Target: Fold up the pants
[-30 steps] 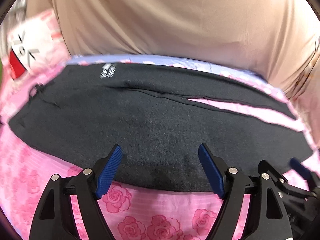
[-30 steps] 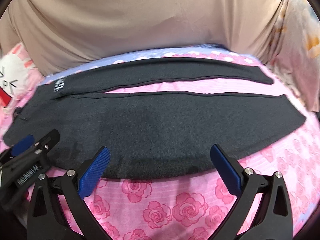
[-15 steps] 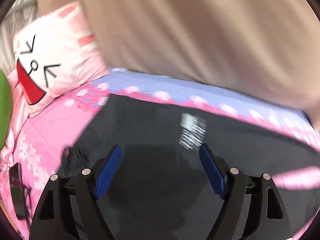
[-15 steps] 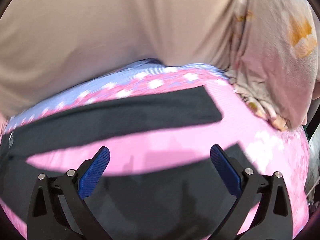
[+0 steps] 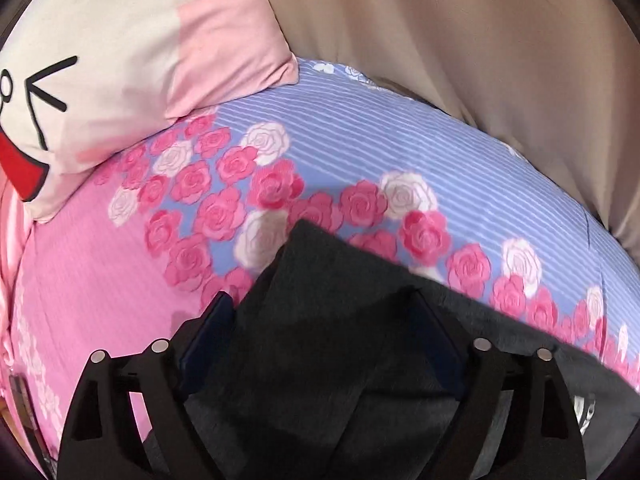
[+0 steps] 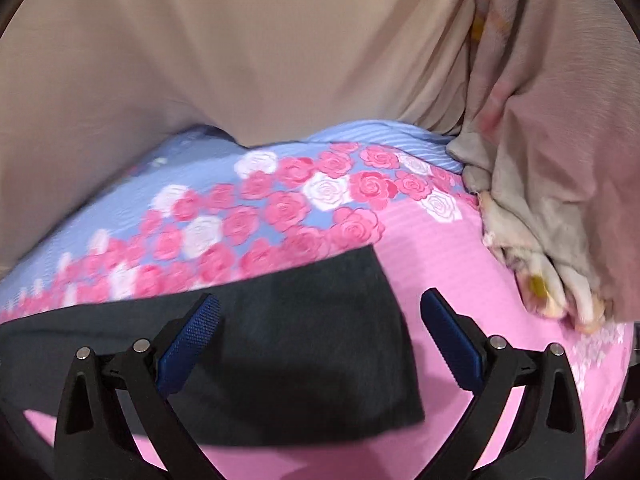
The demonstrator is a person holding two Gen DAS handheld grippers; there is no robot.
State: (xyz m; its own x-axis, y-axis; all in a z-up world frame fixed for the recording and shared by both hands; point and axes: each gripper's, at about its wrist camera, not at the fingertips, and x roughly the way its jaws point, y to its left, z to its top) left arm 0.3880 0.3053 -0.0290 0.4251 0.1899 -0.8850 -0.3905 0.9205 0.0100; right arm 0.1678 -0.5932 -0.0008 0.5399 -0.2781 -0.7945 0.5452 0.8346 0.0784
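Dark grey pants (image 5: 332, 280) lie flat on a pink rose-print bedsheet (image 5: 88, 264). In the left wrist view my left gripper (image 5: 320, 316) is open, low over the far waist corner of the pants, with the cloth between its blue pads (image 5: 208, 332). In the right wrist view my right gripper (image 6: 320, 316) is open just above the hem end of the far pant leg (image 6: 320, 336); the hem's corner lies between the pads (image 6: 444, 320).
A white and pink cartoon-face pillow (image 5: 100, 64) lies at the far left. A beige curtain (image 6: 240, 48) hangs behind the bed. A crumpled pinkish blanket (image 6: 552, 208) sits at the right end of the bed.
Both grippers have moved from the near edge of the pants across to the far side. The left went to the waist corner, the right to the far leg's hem. Both stayed open.
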